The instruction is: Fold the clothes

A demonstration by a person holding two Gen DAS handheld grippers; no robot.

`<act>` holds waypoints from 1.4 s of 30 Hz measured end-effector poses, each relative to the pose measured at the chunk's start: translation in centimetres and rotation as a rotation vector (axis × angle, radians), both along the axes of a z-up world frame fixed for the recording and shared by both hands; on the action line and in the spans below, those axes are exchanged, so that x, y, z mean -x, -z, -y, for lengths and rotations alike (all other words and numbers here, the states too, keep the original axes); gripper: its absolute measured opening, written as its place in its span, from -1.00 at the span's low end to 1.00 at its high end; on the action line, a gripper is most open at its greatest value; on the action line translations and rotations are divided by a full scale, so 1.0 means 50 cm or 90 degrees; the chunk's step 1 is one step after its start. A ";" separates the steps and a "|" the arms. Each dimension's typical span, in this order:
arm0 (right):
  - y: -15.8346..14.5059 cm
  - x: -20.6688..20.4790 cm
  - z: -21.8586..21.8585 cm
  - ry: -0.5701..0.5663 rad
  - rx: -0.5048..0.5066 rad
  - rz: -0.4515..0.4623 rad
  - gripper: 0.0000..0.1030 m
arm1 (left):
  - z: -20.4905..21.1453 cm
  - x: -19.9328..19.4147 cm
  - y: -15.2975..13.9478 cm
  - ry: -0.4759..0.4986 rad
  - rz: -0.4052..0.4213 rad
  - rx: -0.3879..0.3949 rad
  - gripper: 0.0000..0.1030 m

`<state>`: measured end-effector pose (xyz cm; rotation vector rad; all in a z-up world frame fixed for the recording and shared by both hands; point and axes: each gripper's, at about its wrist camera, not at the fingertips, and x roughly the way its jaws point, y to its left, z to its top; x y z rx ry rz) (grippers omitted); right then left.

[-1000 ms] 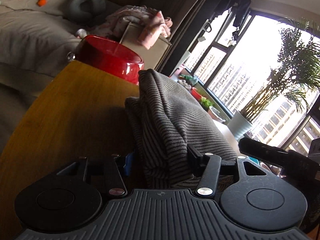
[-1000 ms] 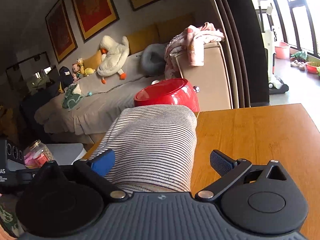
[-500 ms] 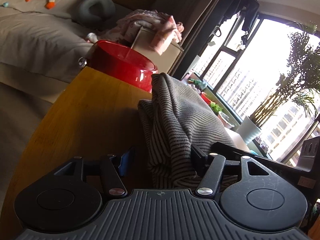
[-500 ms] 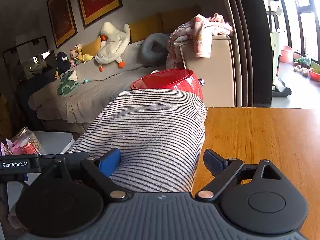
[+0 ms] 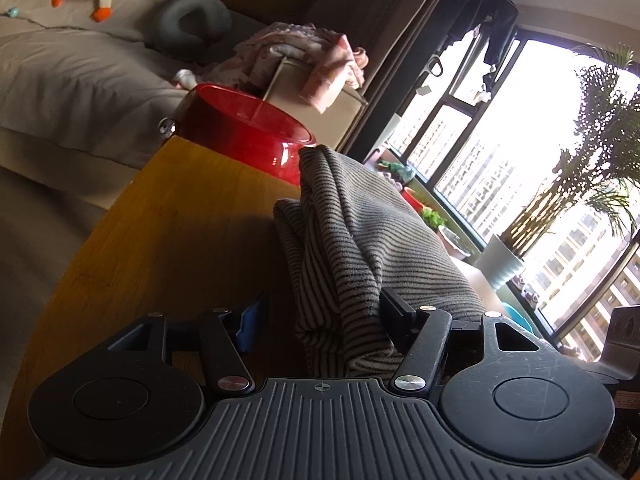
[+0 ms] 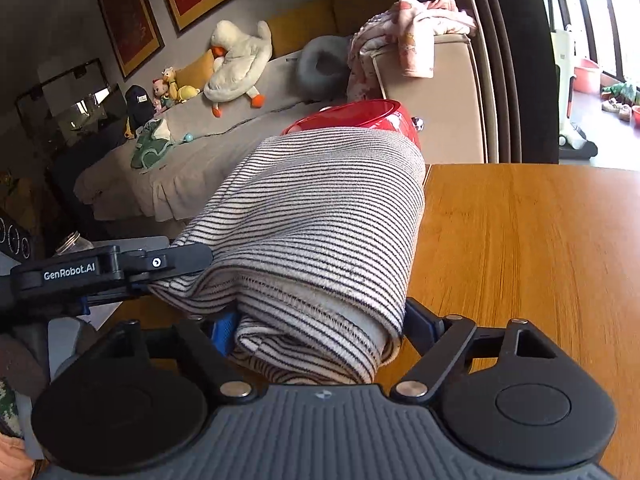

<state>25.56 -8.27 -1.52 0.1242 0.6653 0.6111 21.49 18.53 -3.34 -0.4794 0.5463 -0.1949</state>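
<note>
A grey-and-white striped garment point(image 6: 320, 216) lies folded into a thick bundle on the wooden table point(image 6: 520, 240). In the right wrist view its near end sits between the fingers of my right gripper point(image 6: 320, 326). Those jaws are closing, with both pads close against the bundle's sides and no visible squeeze. My left gripper point(image 5: 322, 318) is open. The striped garment point(image 5: 352, 248) leans on its right pad, and a gap separates it from the blue left pad. From the right wrist view, my left gripper point(image 6: 160, 280) reaches onto the bundle's left edge.
A red bowl point(image 5: 244, 136) stands on the table just behind the garment. Beyond the table's edge are a covered sofa point(image 6: 180, 168) with plush toys and a pink cloth point(image 6: 416, 36) draped over a beige armrest. A window with a potted plant point(image 5: 560, 200) is to the right.
My right gripper's jaws have narrowed around the bundle and it has pushed in lower. My left gripper's jaws have widened slightly, and its finger now shows at the bundle's left edge.
</note>
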 end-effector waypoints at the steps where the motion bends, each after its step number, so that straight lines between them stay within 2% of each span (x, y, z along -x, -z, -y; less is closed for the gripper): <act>1: -0.002 -0.004 -0.006 0.000 0.009 0.008 0.59 | -0.003 -0.001 0.002 -0.003 0.001 0.002 0.37; 6: -0.006 -0.016 -0.009 0.005 0.029 0.028 0.61 | -0.008 0.000 0.006 -0.014 0.009 0.004 0.44; 8: -0.002 -0.016 -0.006 -0.003 0.030 0.015 0.70 | -0.003 0.009 0.003 -0.026 0.021 -0.008 0.56; 10: -0.001 -0.007 -0.002 0.015 0.037 0.013 0.96 | 0.004 0.025 -0.003 -0.047 0.039 -0.027 0.67; 12: -0.002 0.008 0.005 0.031 0.037 0.017 1.00 | 0.012 0.043 -0.009 -0.065 0.053 -0.041 0.75; 15: -0.002 0.034 0.023 0.057 0.034 0.019 1.00 | 0.031 0.076 -0.008 -0.070 0.042 -0.036 0.85; 19: 0.005 0.065 0.045 0.111 0.073 -0.014 1.00 | 0.081 0.125 -0.002 -0.058 -0.005 -0.042 0.94; 22: 0.005 0.105 0.069 0.123 0.088 -0.014 1.00 | 0.126 0.159 -0.006 -0.063 -0.029 -0.085 1.00; 29: 0.009 0.175 0.121 0.169 0.170 -0.013 1.00 | 0.242 0.191 -0.008 -0.113 -0.133 -0.314 1.00; 30: 0.010 0.176 0.123 0.172 0.182 -0.013 1.00 | 0.252 0.194 -0.008 -0.118 -0.139 -0.326 1.00; 32: 0.012 0.178 0.117 0.169 0.208 -0.011 1.00 | 0.264 0.205 -0.008 -0.132 -0.144 -0.317 1.00; 42: 0.014 0.179 0.126 0.164 0.202 -0.007 1.00 | 0.263 0.202 -0.008 -0.139 -0.130 -0.310 1.00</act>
